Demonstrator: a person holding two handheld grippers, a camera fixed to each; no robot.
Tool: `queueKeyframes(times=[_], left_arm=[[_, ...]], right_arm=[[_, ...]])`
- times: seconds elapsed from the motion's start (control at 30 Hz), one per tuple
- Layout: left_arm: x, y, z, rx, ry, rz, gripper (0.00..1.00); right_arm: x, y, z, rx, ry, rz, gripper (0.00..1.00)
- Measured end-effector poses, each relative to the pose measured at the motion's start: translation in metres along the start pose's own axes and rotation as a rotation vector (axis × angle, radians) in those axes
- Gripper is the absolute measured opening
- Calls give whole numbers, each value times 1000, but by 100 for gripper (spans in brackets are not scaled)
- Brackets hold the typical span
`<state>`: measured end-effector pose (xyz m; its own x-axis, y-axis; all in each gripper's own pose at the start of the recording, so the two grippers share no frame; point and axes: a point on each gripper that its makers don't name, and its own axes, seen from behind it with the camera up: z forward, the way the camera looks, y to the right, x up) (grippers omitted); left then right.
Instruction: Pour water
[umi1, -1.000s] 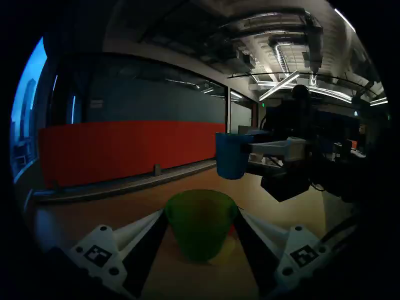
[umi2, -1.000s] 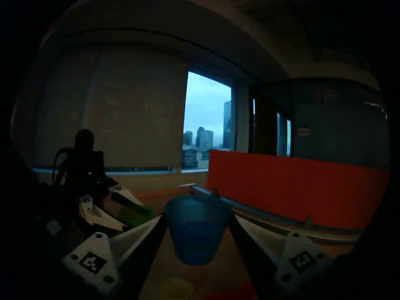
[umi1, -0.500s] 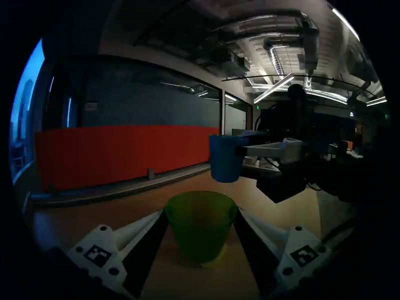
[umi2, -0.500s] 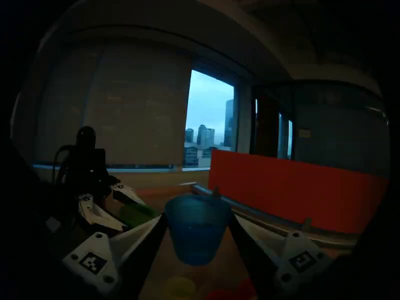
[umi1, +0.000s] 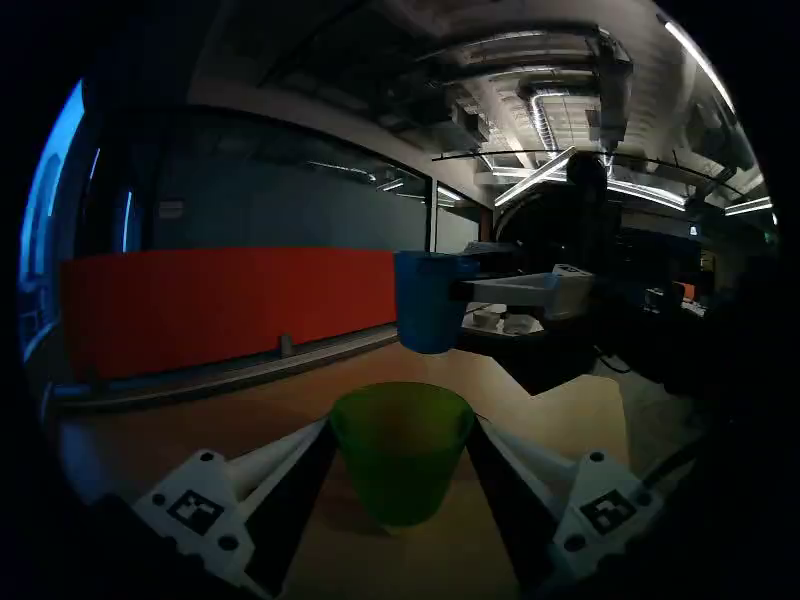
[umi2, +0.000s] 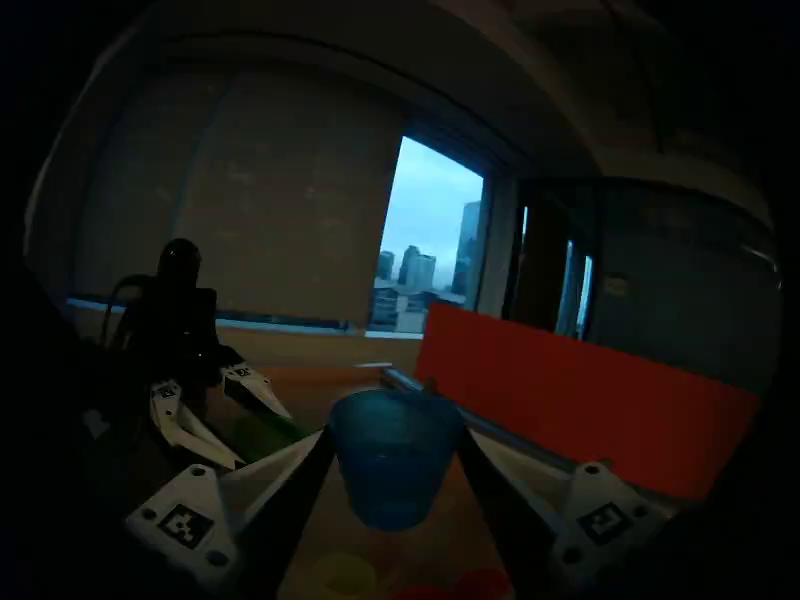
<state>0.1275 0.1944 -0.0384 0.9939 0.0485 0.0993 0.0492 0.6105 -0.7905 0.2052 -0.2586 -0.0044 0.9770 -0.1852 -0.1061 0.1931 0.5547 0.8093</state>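
In the left gripper view a green cup (umi1: 402, 462) stands upright between my left gripper's (umi1: 402, 470) white fingers, which are shut on it just above the wooden table (umi1: 240, 420). Farther off, up and to the right, a blue cup (umi1: 427, 300) is held upright in the air by my right gripper. In the right gripper view that blue cup (umi2: 393, 470) sits between the right gripper's (umi2: 393, 480) fingers, shut on it, with water inside. At lower left there, the left gripper's fingers (umi2: 185, 425) flank the green cup (umi2: 262, 432), dim and partly hidden.
A red panel (umi1: 220, 305) runs along the table's far edge with a rail below it. A window (umi2: 430, 255) shows city towers. Round yellow and red things (umi2: 345, 575) lie on the table beneath the blue cup. The room is dark.
In the left gripper view the blue cup and right gripper have drifted left and slightly up. In the right gripper view the background has sunk and tilted. Both cups stay gripped.
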Motion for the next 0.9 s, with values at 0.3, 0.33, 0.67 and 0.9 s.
queueKeyframes(times=[0.3, 0.33, 0.67, 0.9], left_arm=[[0, 7, 2, -17, 2, 0, 88], [-1, 8, 2, -19, 2, -1, 88], [-2, 14, 5, -28, 4, 3, 88], [-1, 17, 5, -33, 10, 6, 88]], right_arm=[[9, 0, 1, 3, -12, -111, 90], [10, -1, 1, 4, -10, -119, 90], [19, -3, 3, 12, -9, -195, 90], [24, -3, 4, 16, -7, -244, 90]])
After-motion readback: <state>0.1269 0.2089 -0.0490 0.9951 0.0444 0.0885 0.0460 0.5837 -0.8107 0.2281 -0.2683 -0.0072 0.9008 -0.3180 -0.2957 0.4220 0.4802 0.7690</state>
